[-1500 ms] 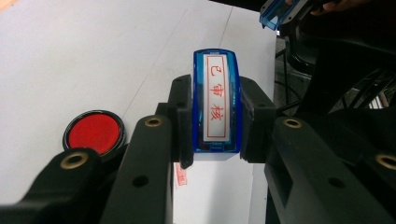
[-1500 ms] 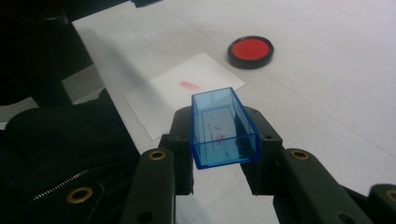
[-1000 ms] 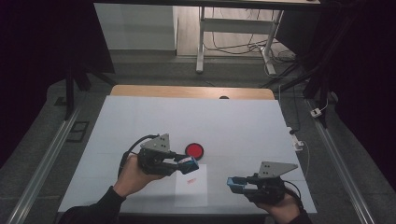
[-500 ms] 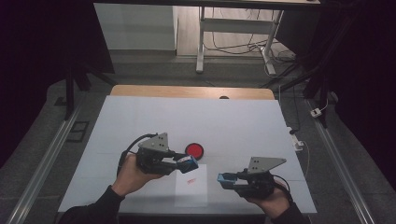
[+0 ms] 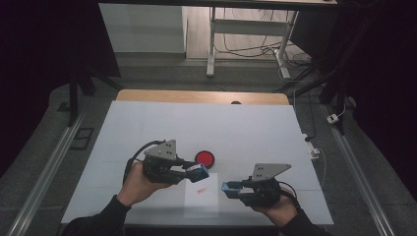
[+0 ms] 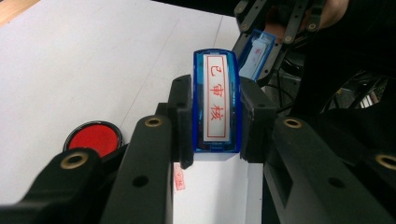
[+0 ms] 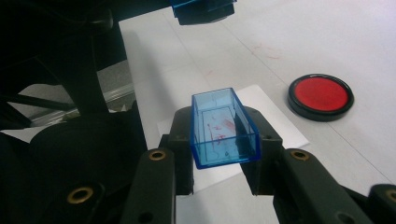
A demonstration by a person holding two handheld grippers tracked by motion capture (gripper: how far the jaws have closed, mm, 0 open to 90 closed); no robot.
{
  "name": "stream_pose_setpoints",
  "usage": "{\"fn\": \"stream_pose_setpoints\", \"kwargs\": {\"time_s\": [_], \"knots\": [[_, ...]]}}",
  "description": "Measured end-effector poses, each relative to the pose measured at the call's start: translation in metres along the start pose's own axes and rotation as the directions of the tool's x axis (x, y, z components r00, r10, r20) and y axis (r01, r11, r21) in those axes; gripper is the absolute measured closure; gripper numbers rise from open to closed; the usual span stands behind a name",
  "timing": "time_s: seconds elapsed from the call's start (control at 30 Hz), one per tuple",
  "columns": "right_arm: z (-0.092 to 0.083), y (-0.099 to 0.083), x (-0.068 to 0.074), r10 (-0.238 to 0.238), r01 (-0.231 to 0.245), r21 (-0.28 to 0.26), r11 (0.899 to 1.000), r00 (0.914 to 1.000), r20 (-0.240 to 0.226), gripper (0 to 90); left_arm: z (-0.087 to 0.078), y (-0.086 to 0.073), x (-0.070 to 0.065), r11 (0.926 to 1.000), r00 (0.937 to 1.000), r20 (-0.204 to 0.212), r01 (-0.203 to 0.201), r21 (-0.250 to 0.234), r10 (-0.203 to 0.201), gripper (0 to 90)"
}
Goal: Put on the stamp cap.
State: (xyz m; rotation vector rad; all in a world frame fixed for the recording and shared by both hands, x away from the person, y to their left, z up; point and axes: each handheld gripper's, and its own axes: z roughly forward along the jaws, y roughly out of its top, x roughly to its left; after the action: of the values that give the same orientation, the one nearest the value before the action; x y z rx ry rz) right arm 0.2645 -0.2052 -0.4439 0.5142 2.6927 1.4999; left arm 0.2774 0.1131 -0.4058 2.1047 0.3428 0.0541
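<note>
My left gripper is shut on a blue stamp, whose white face bears red characters and points toward the other hand. In my right gripper, the jaws are shut on a clear blue stamp cap with red ink smears inside, its open end facing the stamp. A small gap separates stamp and cap, both held just above a white sheet of paper with a red imprint. A round red ink pad in a black case lies on the table just beyond the left gripper's tip.
The white table has a wooden strip along its far edge. A white cable and plug lie at the right edge. Metal rails run along both sides on the floor.
My right gripper has moved left with the cap, closing toward the stamp. The left gripper has stayed in place.
</note>
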Motion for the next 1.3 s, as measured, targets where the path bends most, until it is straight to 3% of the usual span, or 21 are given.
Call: {"fn": "stream_pose_setpoints", "kwargs": {"time_s": [0.37, 0.6, 0.93, 1.3], "knots": [[0.023, 0.008, -0.006, -0.026, 0.027, 0.006, 1.0, 0.9981, -0.056, 67.9, 0.0, 0.0, -0.001, 0.9996, 0.9994, 0.023, -0.025, -0.015, 0.026, 70.4], [0.035, 0.014, -0.01, -0.035, 0.033, -0.026, 0.999, 0.9929, -0.114, 68.0, 0.002, 0.0, -0.001, 0.9986, 0.9979, 0.039, -0.051, -0.017, 0.052, 70.5], [0.053, 0.019, -0.01, -0.064, 0.062, -0.018, 0.998, 0.9833, -0.171, 68.0, 0.007, -0.001, -0.003, 0.9945, 0.9923, 0.067, -0.103, -0.013, 0.104, 70.5], [0.058, 0.022, -0.007, -0.079, 0.075, -0.029, 0.997, 0.9778, -0.194, 68.1, 0.013, -0.002, -0.006, 0.9879, 0.9829, 0.099, -0.153, -0.028, 0.155, 70.5]]}}
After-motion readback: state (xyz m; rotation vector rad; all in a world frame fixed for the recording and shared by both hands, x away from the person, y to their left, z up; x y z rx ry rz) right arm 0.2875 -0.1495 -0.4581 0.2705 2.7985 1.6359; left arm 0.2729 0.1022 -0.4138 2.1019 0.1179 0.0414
